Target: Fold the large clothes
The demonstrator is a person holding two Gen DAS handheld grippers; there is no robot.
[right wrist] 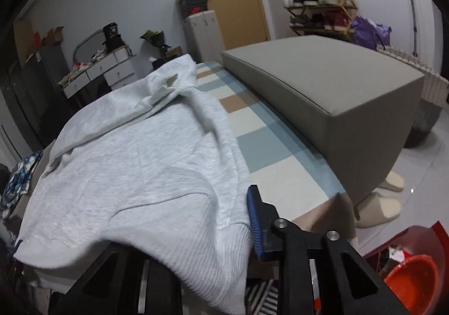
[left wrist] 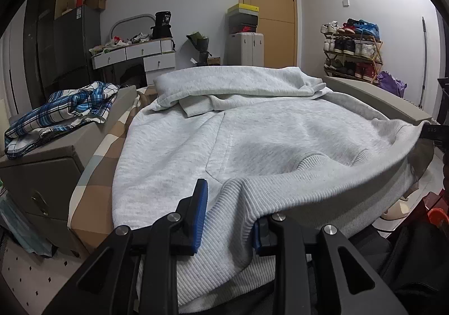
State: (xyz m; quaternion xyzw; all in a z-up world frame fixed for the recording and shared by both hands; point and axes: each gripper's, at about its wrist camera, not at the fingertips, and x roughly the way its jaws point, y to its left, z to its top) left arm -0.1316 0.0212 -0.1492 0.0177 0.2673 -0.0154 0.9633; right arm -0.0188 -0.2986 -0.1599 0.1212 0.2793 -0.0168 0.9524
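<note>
I had both the left gripper and right gripper clenched on the sweatshirt's ribbed hem, sleeves tucked in, body fold still undone.

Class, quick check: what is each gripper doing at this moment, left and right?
Left gripper: closed on the ribbed hem of the grey sweatshirt.
Right gripper: closed on the same hem at the sweatshirt's other corner.

The left gripper, black-armed with blue ribbed fingers, points slightly downward, its fingers pinching the ribbed hem of the light grey sweatshirt. The right gripper tilts likewise, its fingers closed on the same hem; only one blue finger shows, the other lying under the cloth.
</note>
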